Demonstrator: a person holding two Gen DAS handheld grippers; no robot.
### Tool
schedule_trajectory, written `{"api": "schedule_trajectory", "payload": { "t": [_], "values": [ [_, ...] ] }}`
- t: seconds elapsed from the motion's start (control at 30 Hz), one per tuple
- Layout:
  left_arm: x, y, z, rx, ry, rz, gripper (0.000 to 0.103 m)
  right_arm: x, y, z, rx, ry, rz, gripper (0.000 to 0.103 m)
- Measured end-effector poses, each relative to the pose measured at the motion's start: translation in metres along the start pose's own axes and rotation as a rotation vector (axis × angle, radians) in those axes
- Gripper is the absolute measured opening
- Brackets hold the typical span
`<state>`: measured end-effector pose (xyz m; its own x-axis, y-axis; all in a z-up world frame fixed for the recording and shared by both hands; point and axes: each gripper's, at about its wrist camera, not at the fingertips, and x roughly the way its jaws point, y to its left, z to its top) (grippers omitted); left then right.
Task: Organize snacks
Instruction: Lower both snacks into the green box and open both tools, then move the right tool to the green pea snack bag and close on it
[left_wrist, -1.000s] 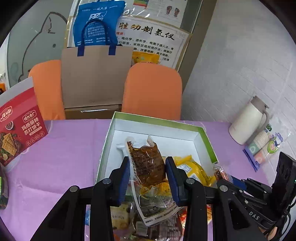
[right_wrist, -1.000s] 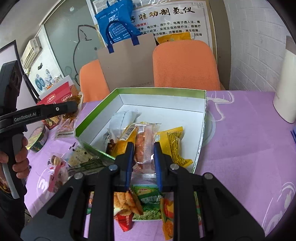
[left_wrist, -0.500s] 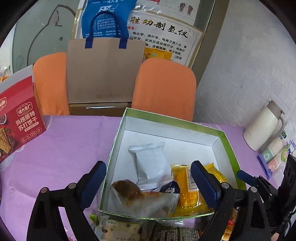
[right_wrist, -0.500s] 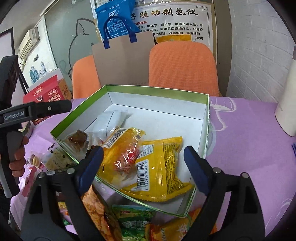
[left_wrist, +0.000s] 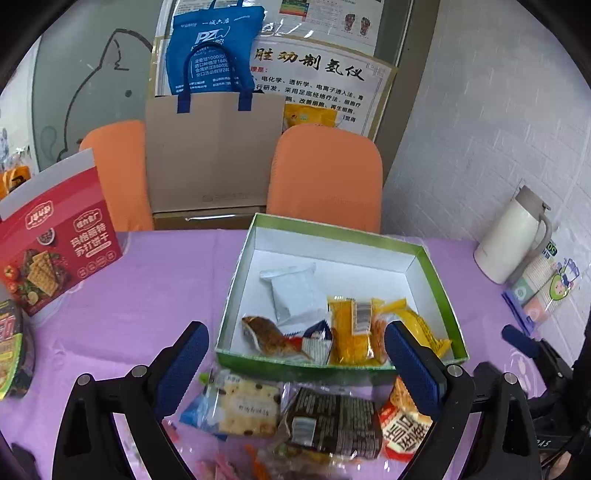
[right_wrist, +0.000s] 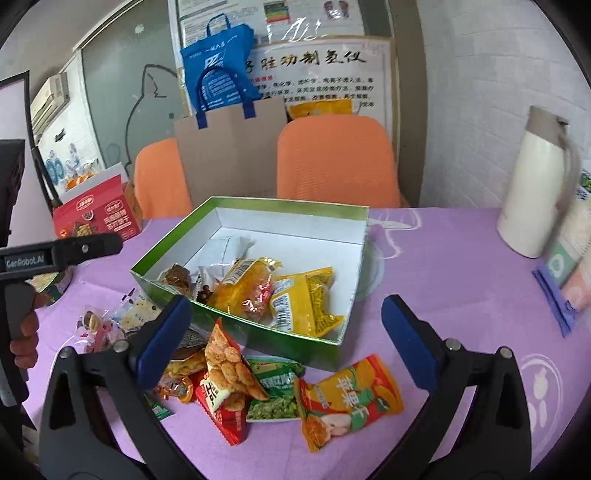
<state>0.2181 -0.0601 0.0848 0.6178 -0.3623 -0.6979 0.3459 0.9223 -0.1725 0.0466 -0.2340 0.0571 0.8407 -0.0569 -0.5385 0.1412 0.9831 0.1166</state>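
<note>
A green box (left_wrist: 236, 280) with a white inside sits on the purple table and holds a white packet (left_wrist: 293, 291), a brown snack packet (left_wrist: 273, 338) and yellow packets (left_wrist: 351, 332). It also shows in the right wrist view (right_wrist: 251, 328). Loose snacks lie in front of it: a cracker packet (left_wrist: 243, 410), a dark packet (left_wrist: 332, 421), a red rice-cracker bag (right_wrist: 225, 373), a green pea bag (right_wrist: 273, 391) and an orange bag (right_wrist: 351, 398). My left gripper (left_wrist: 295, 362) is open and empty above the box's front edge. My right gripper (right_wrist: 284, 336) is open and empty there too.
A red biscuit box (left_wrist: 55, 236) stands at the left. A white thermos (left_wrist: 513, 240) and a packet pile (left_wrist: 543, 291) stand at the right. Two orange chairs (left_wrist: 325, 177) and a cardboard box with a blue bag (left_wrist: 210, 155) are behind the table.
Both grippers opened and let their snack packets drop into the green box, then drew back toward the near side of the table.
</note>
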Motion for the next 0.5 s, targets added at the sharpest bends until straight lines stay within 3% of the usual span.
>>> {"api": "schedule_trajectory", "payload": {
  "t": [0.1,0.23,0.4,0.5],
  "values": [
    [-0.023,-0.003,-0.017,0.029,0.014,-0.014,0.098,-0.027,-0.001,-0.015,0.043,0.008,0.003,0.102],
    [-0.058,-0.006,-0.046,0.071,-0.018,-0.02,0.098,-0.054,-0.004,-0.043,0.102,-0.006,0.093,0.102],
    [-0.094,-0.001,-0.085,0.063,-0.054,-0.067,0.098,-0.075,0.0,-0.077,0.131,-0.047,0.15,0.102],
    [-0.105,0.005,-0.109,0.055,-0.06,-0.046,0.098,-0.078,0.008,-0.093,0.148,-0.055,0.161,0.102]
  ]
}}
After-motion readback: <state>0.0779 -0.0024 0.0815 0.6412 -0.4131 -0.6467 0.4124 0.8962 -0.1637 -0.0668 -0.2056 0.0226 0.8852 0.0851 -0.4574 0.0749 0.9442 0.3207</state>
